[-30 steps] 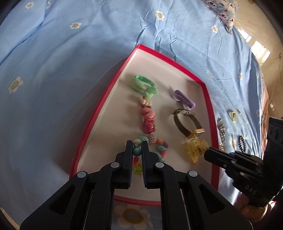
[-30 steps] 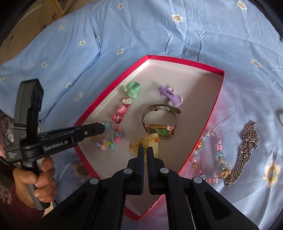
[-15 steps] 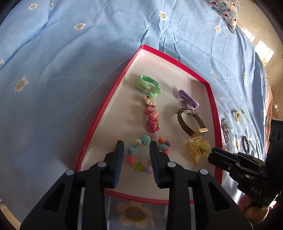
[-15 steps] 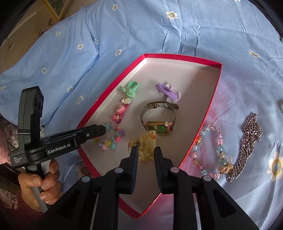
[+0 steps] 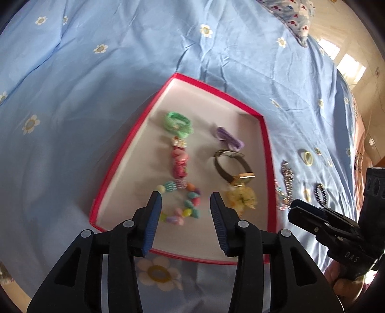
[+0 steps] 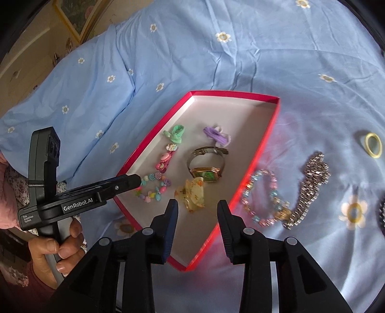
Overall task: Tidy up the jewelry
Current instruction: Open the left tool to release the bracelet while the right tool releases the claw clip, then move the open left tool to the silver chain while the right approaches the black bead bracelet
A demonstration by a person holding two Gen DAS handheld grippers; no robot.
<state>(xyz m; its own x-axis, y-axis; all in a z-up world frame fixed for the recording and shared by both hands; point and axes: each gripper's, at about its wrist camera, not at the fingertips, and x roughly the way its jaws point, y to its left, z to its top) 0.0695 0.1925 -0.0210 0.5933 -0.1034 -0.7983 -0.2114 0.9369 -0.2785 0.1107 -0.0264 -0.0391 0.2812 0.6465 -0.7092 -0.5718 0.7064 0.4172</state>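
A red-rimmed tray (image 5: 120, 156) (image 6: 272, 134) lies on the blue bedspread. It holds a green hair tie (image 5: 178, 122), a pink clip (image 5: 179, 162), a purple hair tie (image 5: 228, 138), a watch (image 5: 233, 168) (image 6: 207, 166), a colourful bead bracelet (image 5: 182, 202) (image 6: 154, 187) and a yellow claw clip (image 5: 241, 198) (image 6: 192, 195). My left gripper (image 5: 184, 204) is open and empty above the bead bracelet. My right gripper (image 6: 197, 213) is open and empty just behind the claw clip.
On the bedspread right of the tray lie a pink-and-blue bead bracelet (image 6: 262, 199), a silver chain bracelet (image 6: 310, 183), a yellow ring (image 6: 374, 145) and a dark beaded piece (image 5: 321, 193). A flowered pillow (image 5: 296, 14) lies far back.
Both grippers opened and drew back from the tray. The left let go of the bead bracelet and the right let go of the claw clip; both now lie in the tray.
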